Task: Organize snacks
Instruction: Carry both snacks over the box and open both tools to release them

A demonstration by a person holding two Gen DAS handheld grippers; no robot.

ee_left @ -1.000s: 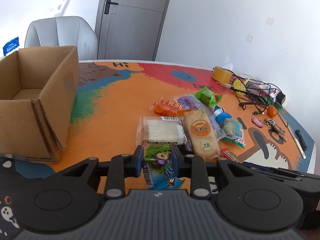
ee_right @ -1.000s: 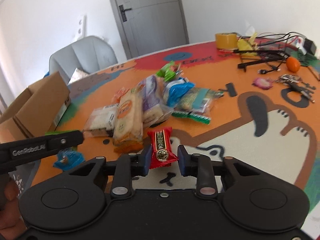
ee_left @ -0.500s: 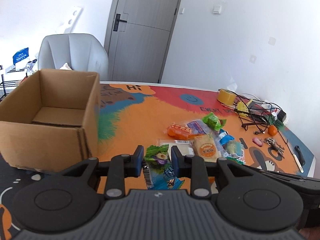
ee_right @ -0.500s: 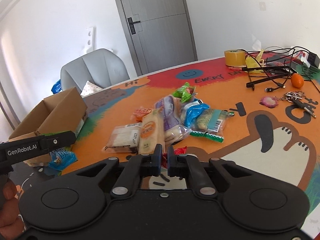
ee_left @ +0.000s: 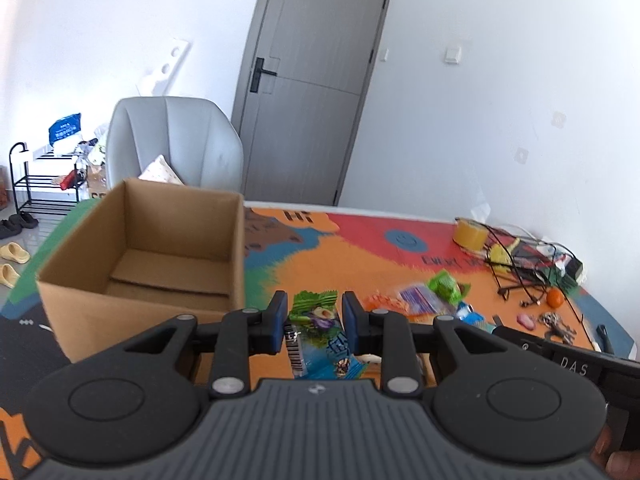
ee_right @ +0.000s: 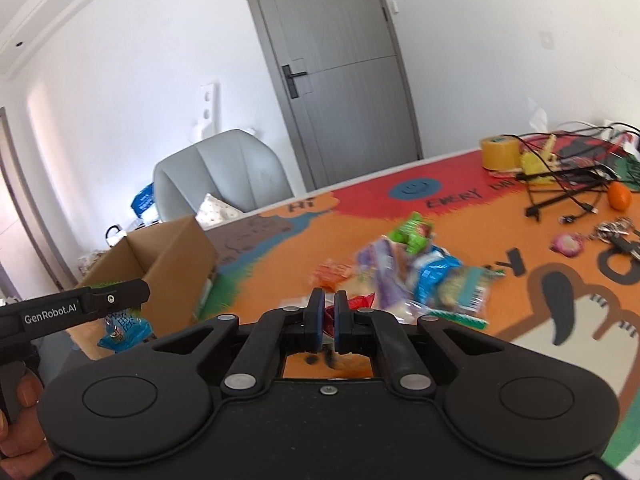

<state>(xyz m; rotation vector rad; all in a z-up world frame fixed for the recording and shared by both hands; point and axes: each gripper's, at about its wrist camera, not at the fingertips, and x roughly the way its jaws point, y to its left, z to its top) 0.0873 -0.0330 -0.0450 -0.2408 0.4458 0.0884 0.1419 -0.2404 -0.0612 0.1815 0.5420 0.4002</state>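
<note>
my left gripper (ee_left: 313, 322) is clamped on a green/blue snack pkt (ee_left: 318, 336), pads pressing both edges, pkt upright between them w/ barcode side on the left. it's off the table, just right of the cardboard box (ee_left: 132, 264). box is open-topped, sits at the table's left end, interior looks bare from what i see. right wrist cam shows the same pkt (ee_right: 122, 326) hanging under the left finger, beside the box's front wall.

my right gripper (ee_right: 325, 316) is pinched nearly all the way closed on a thin red wrapper (ee_right: 356, 304); only a red corner sticks out right of the pads, rest hidden.

remaining snack pile (ee_right: 416, 276) lies mid-table on the orange part of the printed mat (ee_right: 520, 320), blurred: green bag, purple, blue, orange pkts overlapping. well apart from the box. tape roll (ee_right: 500, 152), cables and a small orange fruit (ee_right: 619, 195) sit at the far right edge. grey chair (ee_left: 172, 140) behind the box.
</note>
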